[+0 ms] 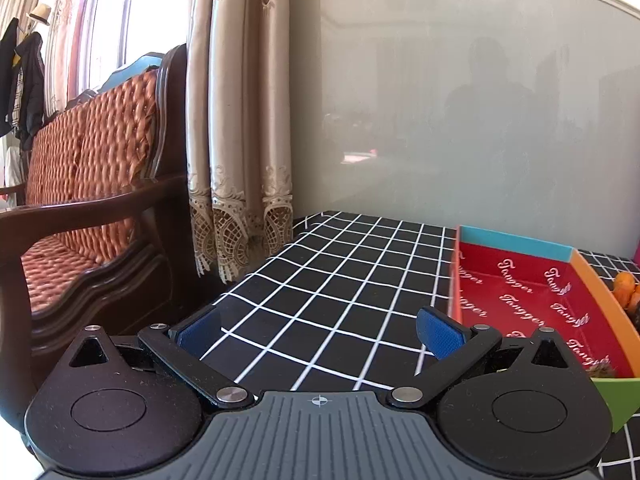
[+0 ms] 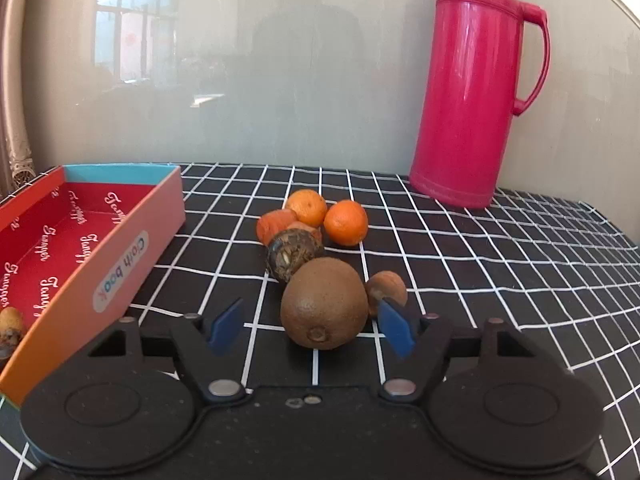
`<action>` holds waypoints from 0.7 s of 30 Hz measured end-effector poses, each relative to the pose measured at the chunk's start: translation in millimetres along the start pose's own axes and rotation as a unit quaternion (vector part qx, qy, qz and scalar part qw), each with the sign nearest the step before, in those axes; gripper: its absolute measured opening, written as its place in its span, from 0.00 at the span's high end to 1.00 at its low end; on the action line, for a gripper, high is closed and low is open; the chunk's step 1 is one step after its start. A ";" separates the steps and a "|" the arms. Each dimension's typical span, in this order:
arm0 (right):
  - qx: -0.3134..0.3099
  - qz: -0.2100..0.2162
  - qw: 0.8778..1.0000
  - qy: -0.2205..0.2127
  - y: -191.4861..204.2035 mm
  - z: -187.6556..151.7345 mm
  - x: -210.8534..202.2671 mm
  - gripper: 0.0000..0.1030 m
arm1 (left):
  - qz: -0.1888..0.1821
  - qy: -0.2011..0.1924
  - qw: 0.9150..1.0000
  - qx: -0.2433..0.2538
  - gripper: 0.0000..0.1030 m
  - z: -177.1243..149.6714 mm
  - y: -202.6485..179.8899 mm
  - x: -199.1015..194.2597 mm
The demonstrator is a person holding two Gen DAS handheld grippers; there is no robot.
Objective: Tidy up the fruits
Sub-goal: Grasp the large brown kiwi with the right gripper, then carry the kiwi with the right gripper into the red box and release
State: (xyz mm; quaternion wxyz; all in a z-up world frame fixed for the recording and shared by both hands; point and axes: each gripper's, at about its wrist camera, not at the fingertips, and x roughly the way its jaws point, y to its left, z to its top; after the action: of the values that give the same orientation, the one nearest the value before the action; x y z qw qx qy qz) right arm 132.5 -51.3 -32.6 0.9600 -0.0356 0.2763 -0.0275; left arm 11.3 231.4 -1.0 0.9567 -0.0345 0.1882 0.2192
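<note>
In the right wrist view a brown kiwi (image 2: 324, 304) lies on the checked cloth, just ahead of and between my open right gripper's (image 2: 312, 330) blue pads, nearer the right one. Behind it sit a dark round fruit (image 2: 294, 254), a small brown fruit (image 2: 386, 290) and several oranges (image 2: 346, 222). The red-lined box (image 2: 120, 248) stands to the left with a small brown fruit (image 2: 10, 326) in its near corner. My left gripper (image 1: 320, 330) is open and empty over the cloth, left of the box (image 1: 520, 296).
A tall pink thermos (image 2: 476, 92) stands at the back right of the table. A glossy wall panel runs behind the table. A wooden bench with an orange cushion (image 1: 88, 184) and curtains (image 1: 240, 120) stand past the table's left edge.
</note>
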 end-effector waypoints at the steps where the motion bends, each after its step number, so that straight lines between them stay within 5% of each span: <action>1: 0.002 -0.002 1.000 0.005 -0.4 0.5 3.4 0.34 | 0.002 0.002 1.000 -0.001 0.00 -0.2 2.9 1.5; 9: 0.023 -0.003 0.999 0.026 -3.8 5.9 19.0 0.53 | 0.023 0.006 1.000 -0.010 0.00 -1.5 23.5 6.8; 21: 0.015 0.036 0.999 -0.004 2.8 12.6 -7.6 0.54 | 0.028 0.011 0.999 -0.014 0.00 -1.9 27.2 6.0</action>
State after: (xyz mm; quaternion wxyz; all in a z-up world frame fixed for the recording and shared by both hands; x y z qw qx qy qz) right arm 132.8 -47.3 -18.2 0.9620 -0.0108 0.2729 0.0032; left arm 3.9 258.1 -4.7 0.9475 -0.0449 0.1967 0.2481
